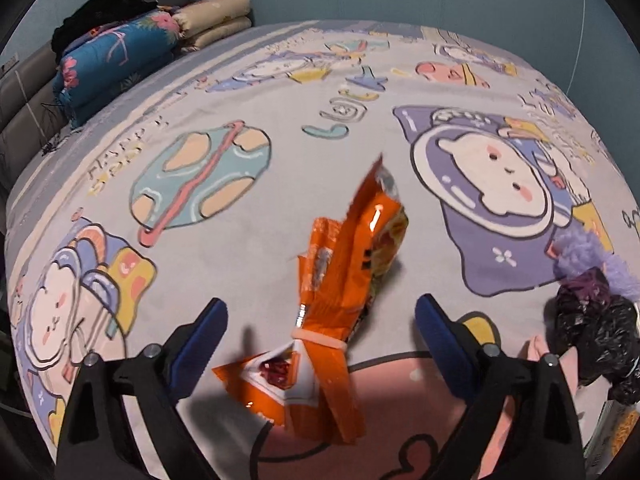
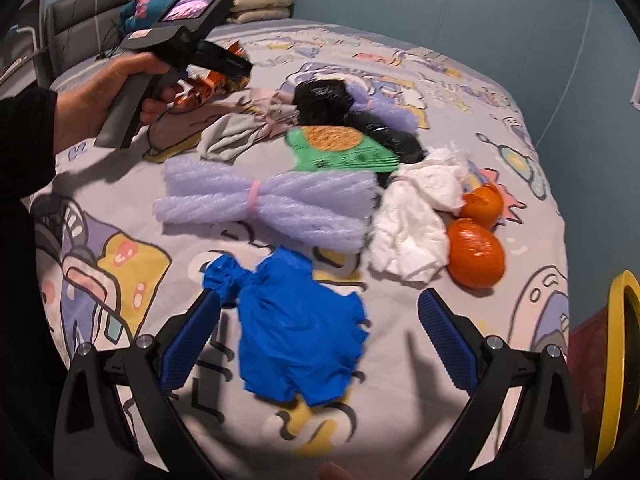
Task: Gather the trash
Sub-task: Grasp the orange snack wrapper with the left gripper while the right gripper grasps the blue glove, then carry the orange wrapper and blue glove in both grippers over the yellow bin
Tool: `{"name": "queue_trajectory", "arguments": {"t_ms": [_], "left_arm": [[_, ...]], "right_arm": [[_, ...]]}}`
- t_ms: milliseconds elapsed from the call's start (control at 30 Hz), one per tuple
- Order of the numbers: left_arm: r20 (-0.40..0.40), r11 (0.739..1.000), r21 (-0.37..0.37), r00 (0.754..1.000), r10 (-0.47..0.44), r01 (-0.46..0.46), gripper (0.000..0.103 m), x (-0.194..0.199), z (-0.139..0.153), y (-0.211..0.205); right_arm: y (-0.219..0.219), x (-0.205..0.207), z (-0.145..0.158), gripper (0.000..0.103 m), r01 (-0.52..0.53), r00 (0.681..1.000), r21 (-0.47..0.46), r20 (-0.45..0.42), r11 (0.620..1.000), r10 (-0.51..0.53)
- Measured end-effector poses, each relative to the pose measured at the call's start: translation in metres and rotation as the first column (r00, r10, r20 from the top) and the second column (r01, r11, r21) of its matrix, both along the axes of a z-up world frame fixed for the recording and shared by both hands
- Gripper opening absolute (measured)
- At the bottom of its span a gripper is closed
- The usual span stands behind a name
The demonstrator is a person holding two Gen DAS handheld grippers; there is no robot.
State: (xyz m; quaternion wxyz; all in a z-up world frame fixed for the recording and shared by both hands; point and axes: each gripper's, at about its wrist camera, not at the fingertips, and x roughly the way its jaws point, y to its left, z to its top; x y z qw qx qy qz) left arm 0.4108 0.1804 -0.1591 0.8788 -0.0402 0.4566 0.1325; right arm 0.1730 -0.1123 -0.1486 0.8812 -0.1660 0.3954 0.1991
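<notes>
Approach step: both grippers wide open, holding nothing. Left gripper (image 1: 320,340) straddles orange wrapper (image 1: 340,300), frame centre; right gripper (image 2: 320,340) straddles blue bag (image 2: 296,332). Next: lower, close.

Bed sheet (image 1: 280,92) lying bare beyond the orange wrapper (image 1: 340,280). Around the blue rag (image 2: 296,336): purple bundle (image 2: 264,204), white tissue (image 2: 412,224) and oranges (image 2: 474,254) crowding the far side.

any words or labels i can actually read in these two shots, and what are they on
"lucky", or close to it, in big outlined letters on the bed sheet, seen at an angle.
Other sheet lettering: too distorted to read.
Orange snack wrapper: print too blurred.
Green card: print too small.
</notes>
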Motion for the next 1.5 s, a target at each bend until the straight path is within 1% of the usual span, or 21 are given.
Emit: {"name": "queue_trajectory", "arguments": {"t_ms": [67, 100, 133, 300, 333, 367, 400, 433, 467, 500, 533, 567, 633, 800, 967, 1067, 1167, 1267, 1300, 1400, 1500], "left_arm": [[-0.008, 1.0, -0.006, 1.0, -0.01, 0.01, 0.086, 0.002, -0.005, -0.001], [-0.011, 1.0, -0.008, 1.0, -0.015, 0.015, 0.081, 0.004, -0.007, -0.001], [-0.019, 1.0, -0.013, 1.0, -0.021, 0.021, 0.079, 0.006, -0.01, -0.002], [-0.036, 0.999, -0.022, 0.998, -0.046, 0.045, 0.058, 0.01, -0.022, -0.003], [-0.028, 0.999, -0.019, 0.998, -0.05, 0.049, 0.055, 0.009, -0.022, -0.004], [-0.021, 0.999, -0.016, 0.999, -0.047, 0.047, 0.049, 0.009, -0.022, -0.004], [-0.016, 0.999, -0.018, 0.999, -0.045, 0.045, 0.045, 0.009, -0.022, -0.004], [-0.008, 0.999, -0.026, 0.999, -0.04, 0.04, 0.043, 0.009, -0.021, -0.003], [-0.003, 0.999, -0.031, 0.999, -0.036, 0.035, 0.037, 0.009, -0.021, -0.003], [0.002, 0.999, -0.035, 1.0, -0.03, 0.03, 0.034, 0.008, -0.021, -0.002], [0.01, 0.999, -0.042, 1.0, -0.023, 0.023, 0.032, 0.007, -0.019, 0.0], [0.019, 0.998, -0.058, 1.0, -0.021, 0.022, 0.031, 0.006, -0.017, 0.002], [0.04, 0.996, -0.089, 0.999, -0.017, 0.021, 0.03, 0.003, -0.013, 0.005], [0.125, 0.986, -0.165, 0.992, -0.016, 0.036, 0.03, -0.008, 0.014, 0.012], [0.189, 0.98, -0.187, 0.981, -0.033, 0.069, 0.03, -0.023, 0.038, 0.003], [0.214, 0.982, -0.162, 0.975, -0.06, 0.096, 0.03, -0.033, 0.05, -0.009], [0.226, 0.978, -0.176, 0.972, -0.07, 0.111, 0.03, -0.044, 0.059, -0.02], [0.246, 0.98, -0.149, 0.965, -0.093, 0.132, 0.03, -0.055, 0.068, -0.036], [0.255, 0.981, -0.138, 0.962, -0.101, 0.14, 0.03, -0.059, 0.071, -0.043], [0.266, 0.978, -0.149, 0.958, -0.105, 0.149, 0.03, -0.073, 0.076, -0.056], [0.289, 0.976, -0.136, 0.95, -0.123, 0.168, 0.03, -0.096, 0.082, -0.077]], "right_arm": [[0.004, 0.0, -0.002, 0.093, -0.009, 1.0, -0.011, 0.005, 1.0, 0.01], [0.005, 0.001, -0.005, 0.09, -0.012, 1.0, -0.019, 0.004, 1.0, 0.012], [0.006, 0.002, -0.007, 0.083, -0.011, 1.0, -0.027, 0.002, 1.0, 0.011], [0.003, 0.009, -0.014, 0.078, -0.007, 0.999, -0.005, -0.041, 1.0, 0.006], [0.003, 0.01, -0.014, 0.072, -0.012, 0.999, 0.001, -0.048, 1.0, 0.012], [0.003, 0.011, -0.014, 0.067, -0.012, 0.998, 0.005, -0.054, 1.0, 0.012], [0.003, 0.011, -0.015, 0.064, -0.011, 0.998, 0.01, -0.06, 1.0, 0.012], [0.003, 0.012, -0.014, 0.056, -0.012, 0.997, 0.024, -0.07, 1.0, 0.014], [0.002, 0.012, -0.014, 0.048, -0.012, 0.997, 0.031, -0.078, 0.999, 0.015], [0.002, 0.012, -0.013, 0.046, -0.014, 0.997, 0.037, -0.081, 0.999, 0.017], [0.002, 0.013, -0.012, 0.041, -0.014, 0.997, 0.042, -0.08, 0.999, 0.017], [0.001, 0.013, -0.011, 0.038, -0.017, 0.996, 0.051, -0.084, 0.999, 0.021], [-0.001, 0.013, -0.008, 0.035, -0.012, 0.995, 0.079, -0.094, 0.997, 0.019], [-0.011, 0.013, 0.009, 0.034, -0.007, 0.996, 0.163, -0.083, 0.987, 0.021], [-0.02, 0.01, 0.025, 0.032, 0.006, 0.998, 0.216, -0.059, 0.976, 0.007], [-0.028, 0.006, 0.035, 0.031, 0.006, 0.999, 0.252, -0.044, 0.968, 0.006], [-0.037, -0.001, 0.049, 0.031, 0.007, 1.0, 0.291, -0.014, 0.957, -0.003], [-0.047, -0.007, 0.061, 0.031, 0.017, 1.0, 0.318, 0.02, 0.948, -0.024], [-0.05, -0.009, 0.064, 0.031, 0.022, 0.999, 0.32, 0.035, 0.947, -0.035], [-0.061, -0.015, 0.075, 0.031, 0.045, 0.995, 0.339, 0.064, 0.94, -0.071], [-0.077, -0.023, 0.089, 0.031, 0.075, 0.988, 0.366, 0.101, 0.928, -0.12]]}}
